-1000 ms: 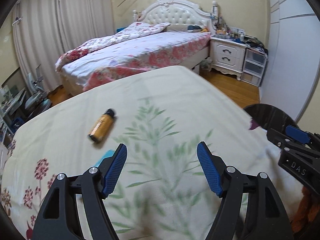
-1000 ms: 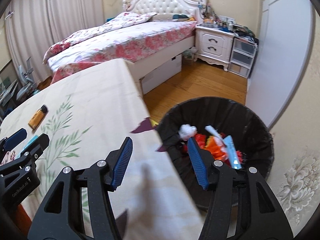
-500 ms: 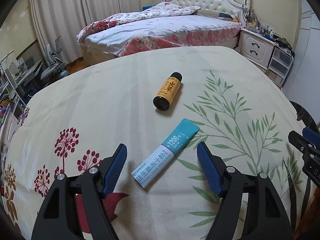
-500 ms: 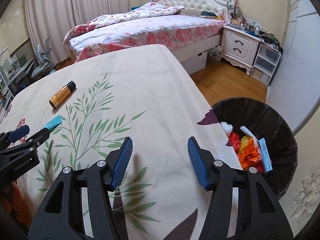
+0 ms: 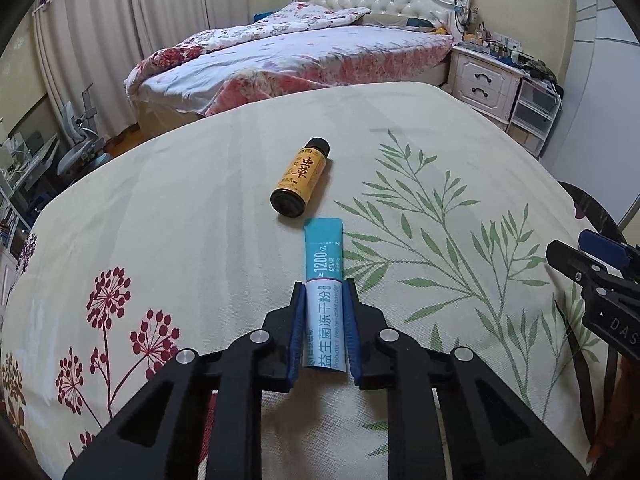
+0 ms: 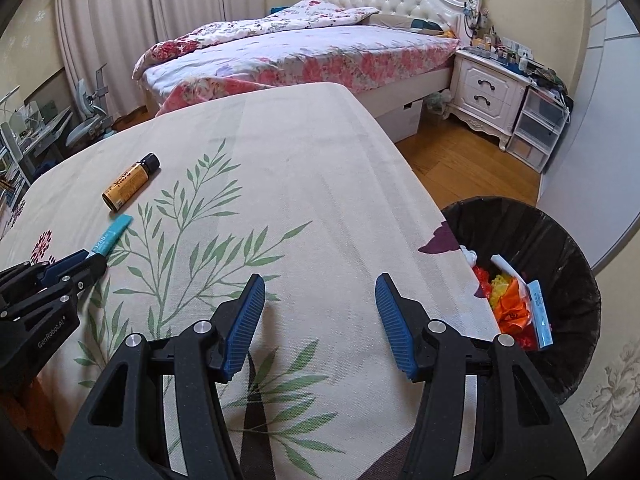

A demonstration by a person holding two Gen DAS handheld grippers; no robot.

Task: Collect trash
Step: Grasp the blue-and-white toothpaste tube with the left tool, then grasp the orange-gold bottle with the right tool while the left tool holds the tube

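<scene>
A teal and white powder sachet (image 5: pixel 323 280) lies on the cream floral tablecloth (image 5: pixel 200 240). My left gripper (image 5: pixel 323 292) is shut on the sachet's white near end. The sachet's teal tip also shows in the right wrist view (image 6: pixel 110 236). A small amber bottle (image 5: pixel 301 178) with a yellow label lies on its side just beyond the sachet; it also shows in the right wrist view (image 6: pixel 130 187). My right gripper (image 6: pixel 320 288) is open and empty over the table's right part. A black-lined trash bin (image 6: pixel 560 240) with colourful trash stands on the floor to its right.
The table's right edge (image 6: pixel 440 236) runs next to the bin. Beyond the table are a bed (image 5: pixel 304 52), a white nightstand (image 5: pixel 484 80), plastic drawers (image 6: pixel 536 128) and wood floor (image 6: pixel 472 168). Chairs and a desk stand at far left (image 5: pixel 72 156).
My left gripper moved forward over the sachet and shut on it; before it was open. The right gripper swung left from over the bin to over the table.
</scene>
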